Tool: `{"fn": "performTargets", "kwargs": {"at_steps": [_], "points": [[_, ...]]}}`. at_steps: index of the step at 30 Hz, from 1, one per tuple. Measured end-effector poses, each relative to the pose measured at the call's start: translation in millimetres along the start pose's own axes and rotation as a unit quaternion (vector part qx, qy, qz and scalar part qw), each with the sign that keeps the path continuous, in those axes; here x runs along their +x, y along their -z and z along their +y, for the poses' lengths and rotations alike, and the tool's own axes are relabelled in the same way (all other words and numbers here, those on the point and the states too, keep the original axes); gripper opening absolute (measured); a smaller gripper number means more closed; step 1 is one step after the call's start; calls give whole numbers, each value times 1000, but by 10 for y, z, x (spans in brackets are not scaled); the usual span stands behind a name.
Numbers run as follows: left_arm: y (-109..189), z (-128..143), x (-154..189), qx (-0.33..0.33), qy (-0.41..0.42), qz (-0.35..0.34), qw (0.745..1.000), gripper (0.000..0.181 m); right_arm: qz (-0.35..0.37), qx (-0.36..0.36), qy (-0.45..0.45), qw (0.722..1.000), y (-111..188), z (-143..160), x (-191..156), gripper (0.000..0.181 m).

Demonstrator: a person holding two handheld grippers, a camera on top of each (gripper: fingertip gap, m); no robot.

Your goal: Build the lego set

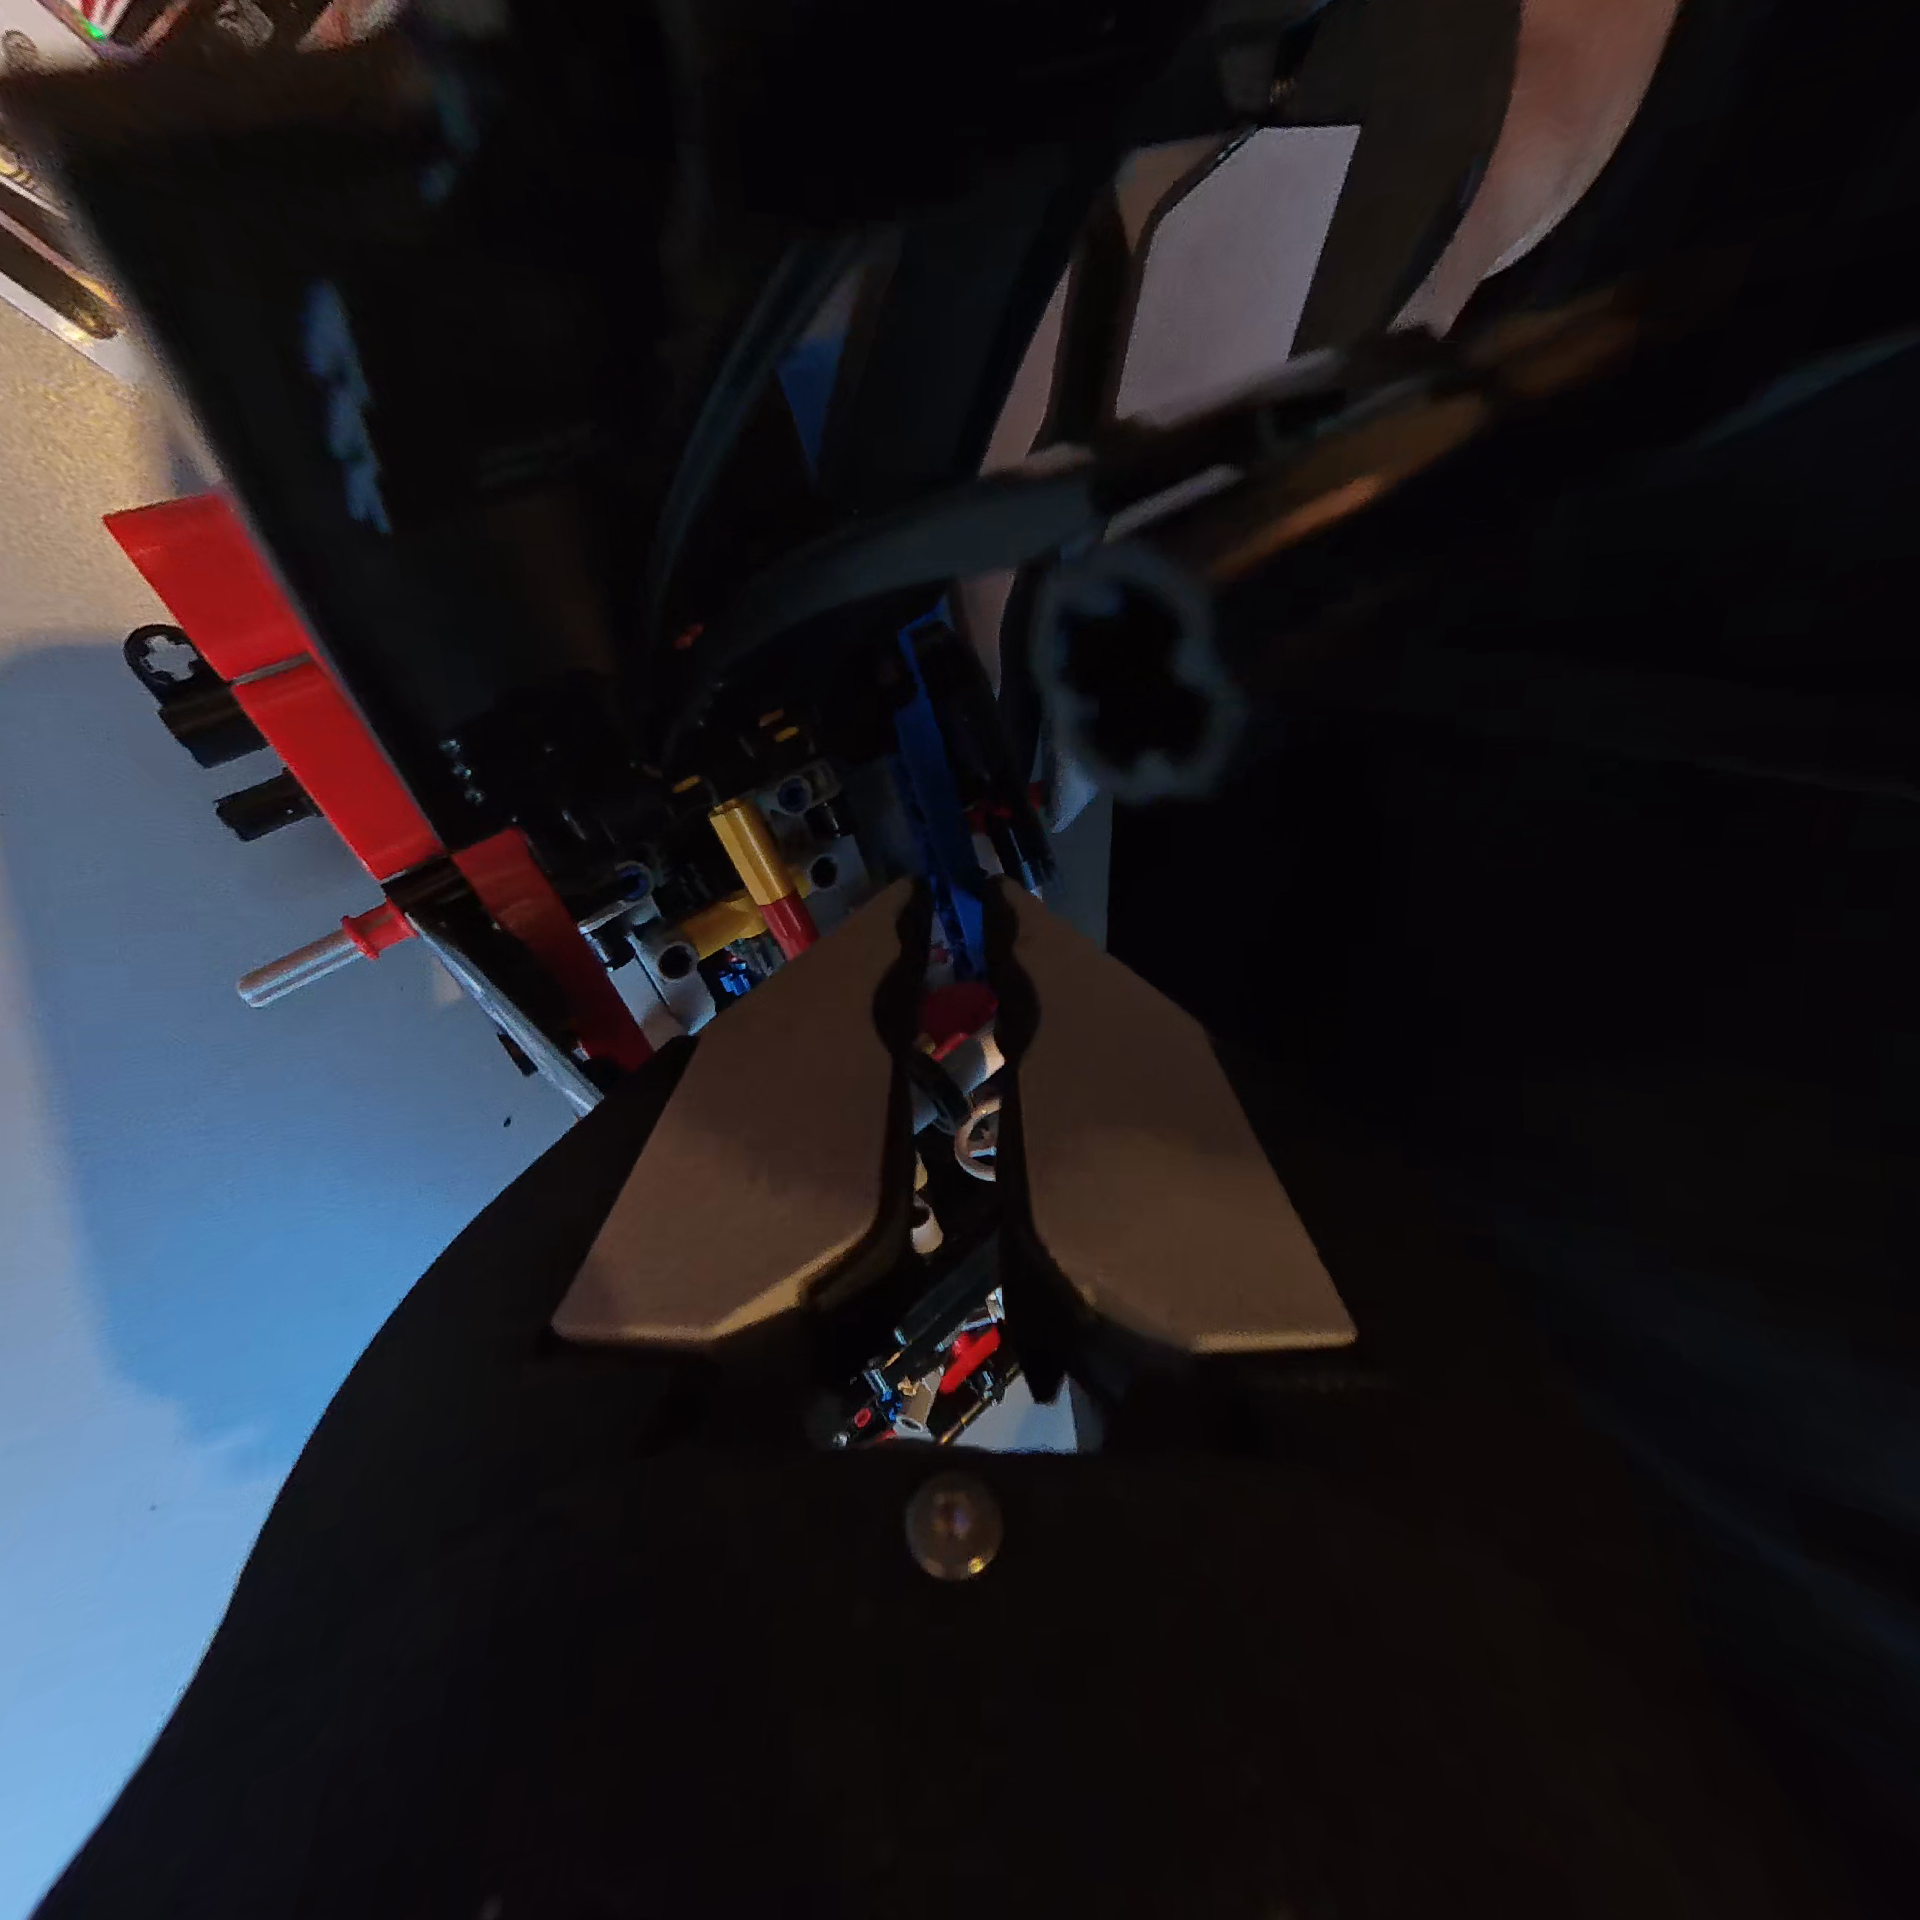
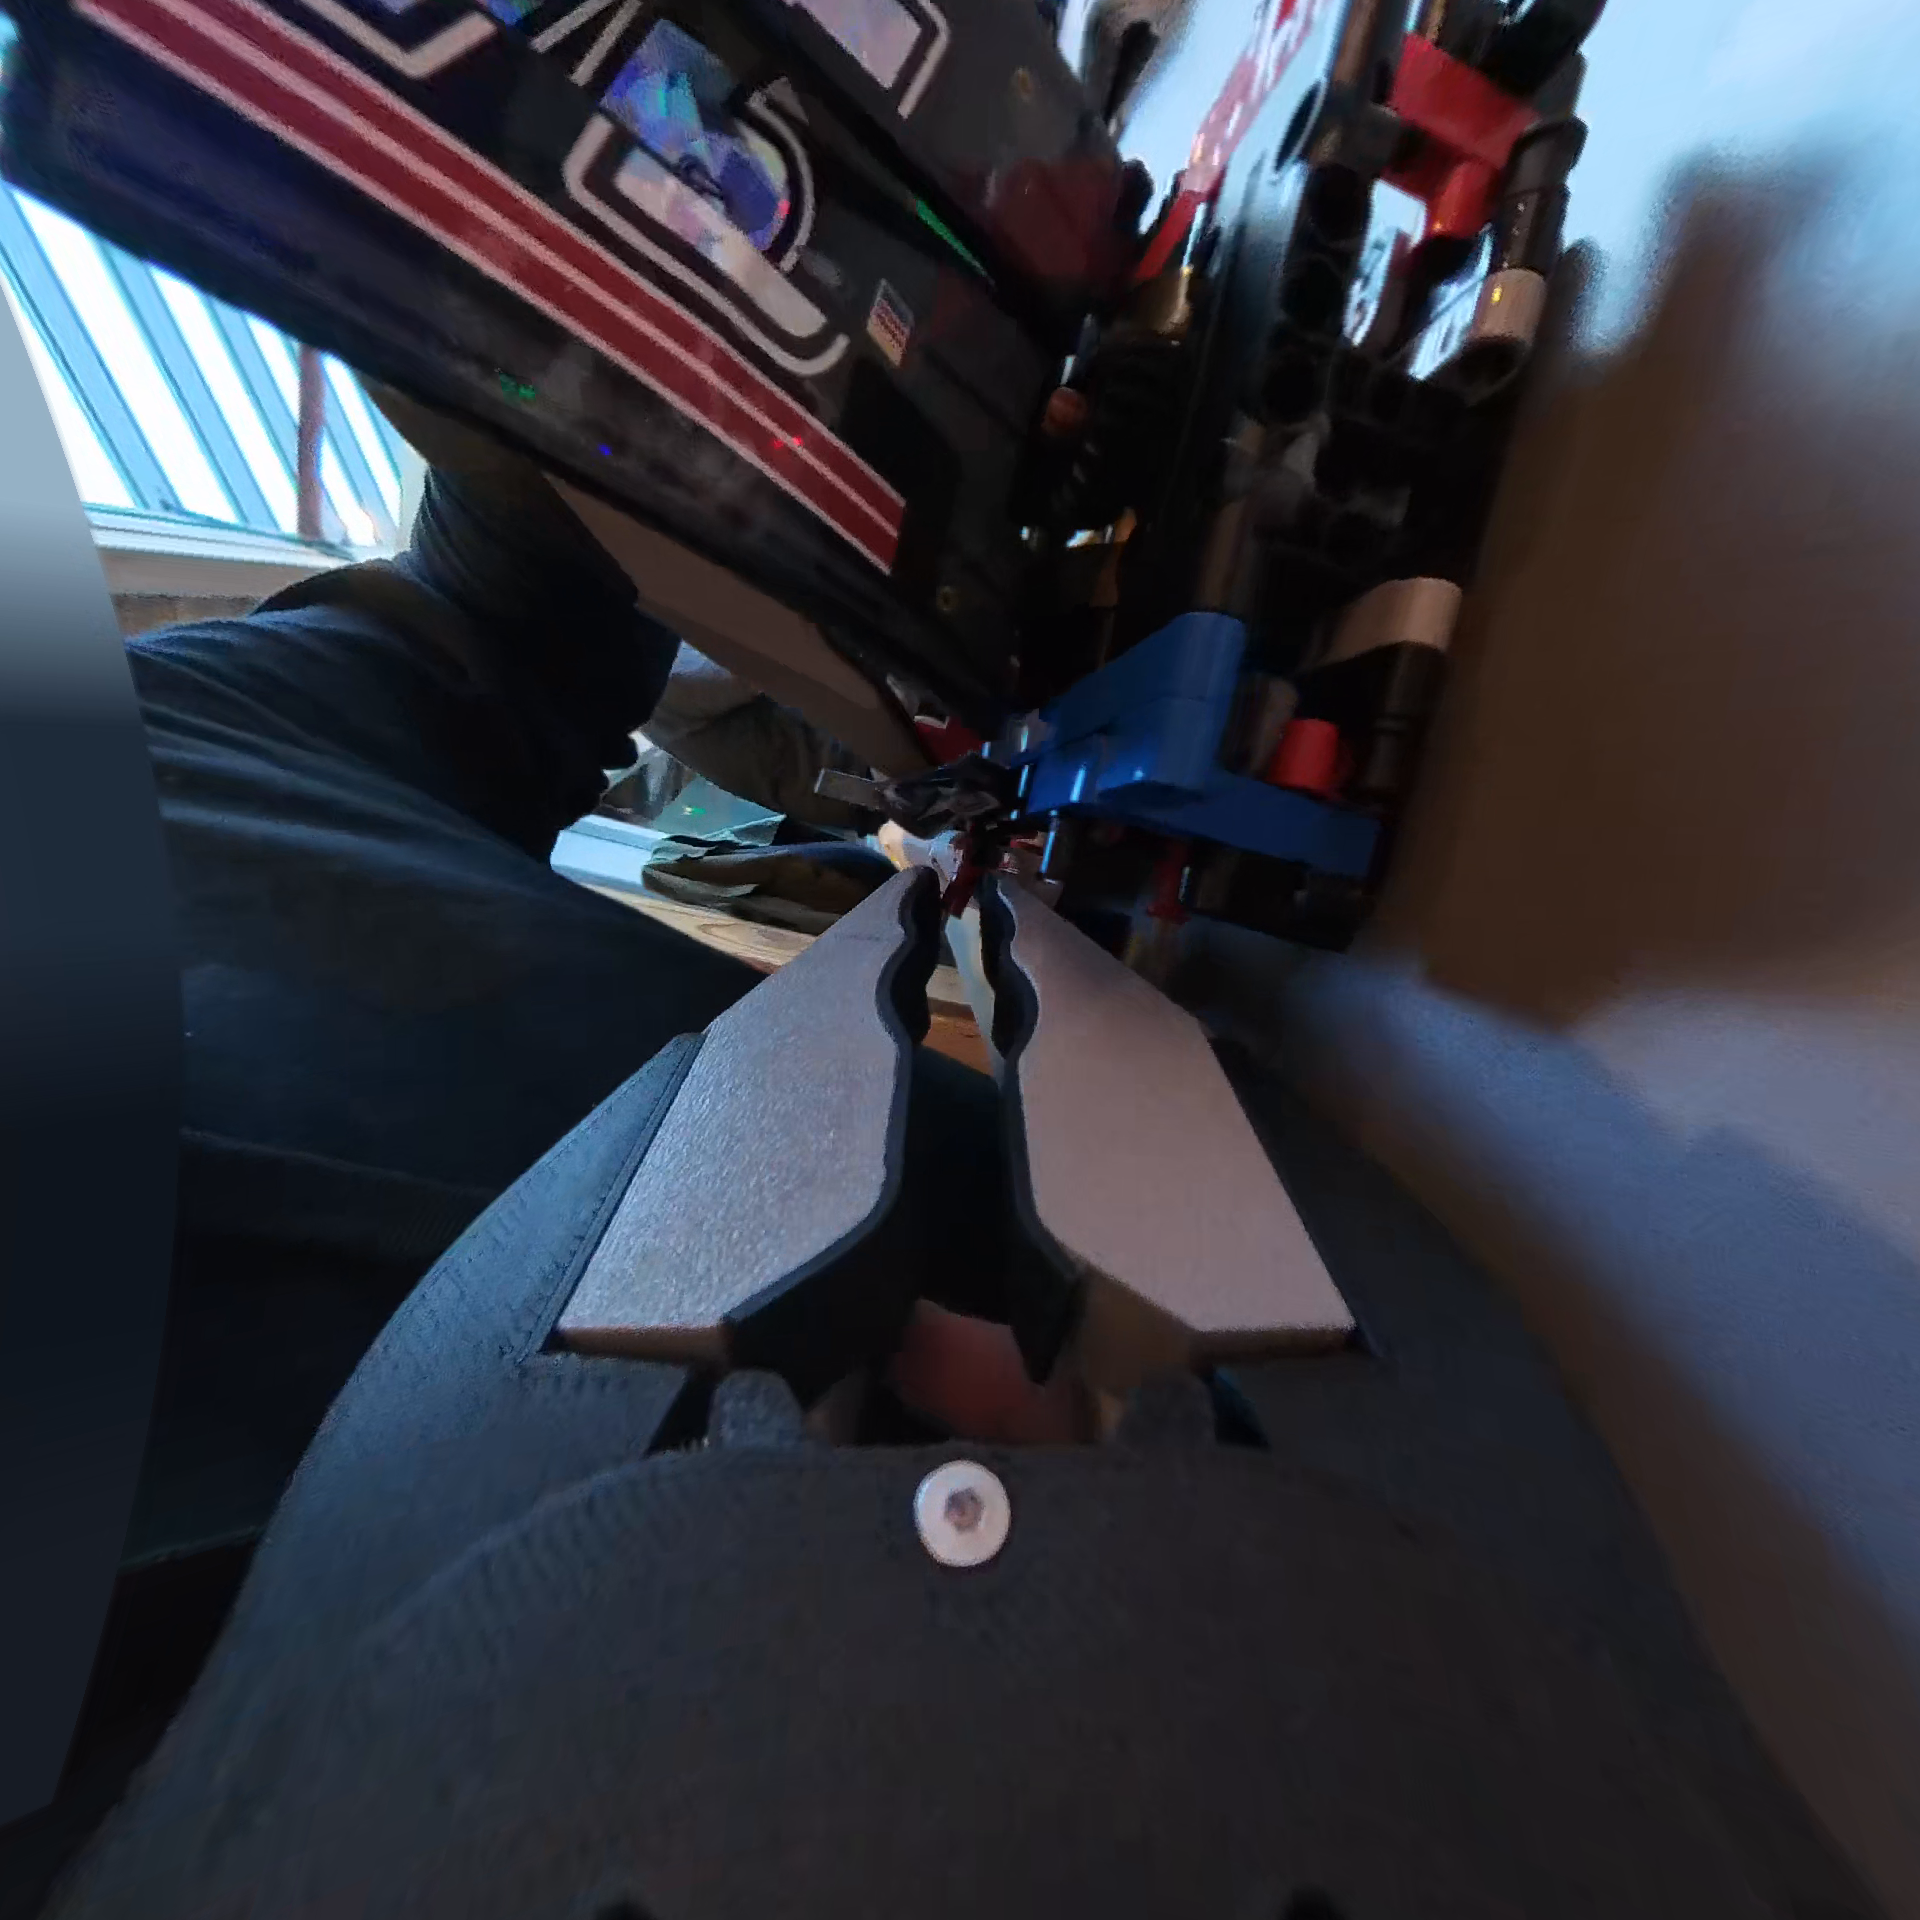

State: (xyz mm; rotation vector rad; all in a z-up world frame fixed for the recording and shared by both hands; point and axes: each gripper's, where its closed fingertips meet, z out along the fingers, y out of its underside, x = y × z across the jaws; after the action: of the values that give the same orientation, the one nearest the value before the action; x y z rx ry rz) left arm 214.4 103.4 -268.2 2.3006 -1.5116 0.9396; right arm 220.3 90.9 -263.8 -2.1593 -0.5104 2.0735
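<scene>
Left tool [image 1: 956, 904] fingers nearly together, narrow gap. Right tool [image 2: 961, 894] tips pinched, level, pointing forward.

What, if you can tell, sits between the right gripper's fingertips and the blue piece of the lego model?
In the right wrist view, a small dark red part sits at the right gripper tips, just short of the blue piece.

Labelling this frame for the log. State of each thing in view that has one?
left gripper: jaws nearly shut around small grey and red parts of the model.
right gripper: jaws nearly shut on a thin dark red pin.
lego model: partly built, tilted.
grey axle: sticking out of the model's side.
</scene>
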Motion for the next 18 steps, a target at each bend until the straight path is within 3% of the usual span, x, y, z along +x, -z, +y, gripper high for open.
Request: {"fn": "performTargets", "kwargs": {"at_steps": [5, 9, 11, 18], "points": [[55, -57, -39, 43, 14, -1, 999, 0, 20, -5, 39, 999, -5, 9, 9, 4], [65, -31, -31, 31, 1, -7, 999, 0, 46, -7, 91, 995, -12, 12, 22, 3], [83, -8, -140, 23, -2, -44, 999, 0, 62, -5, 122, 991, -8, 6, 31, 3], [67, 28, -88, 27, 22, -17, 999, 0, 42, 10, 89, 995, 16, -32, 19, 4]]}}
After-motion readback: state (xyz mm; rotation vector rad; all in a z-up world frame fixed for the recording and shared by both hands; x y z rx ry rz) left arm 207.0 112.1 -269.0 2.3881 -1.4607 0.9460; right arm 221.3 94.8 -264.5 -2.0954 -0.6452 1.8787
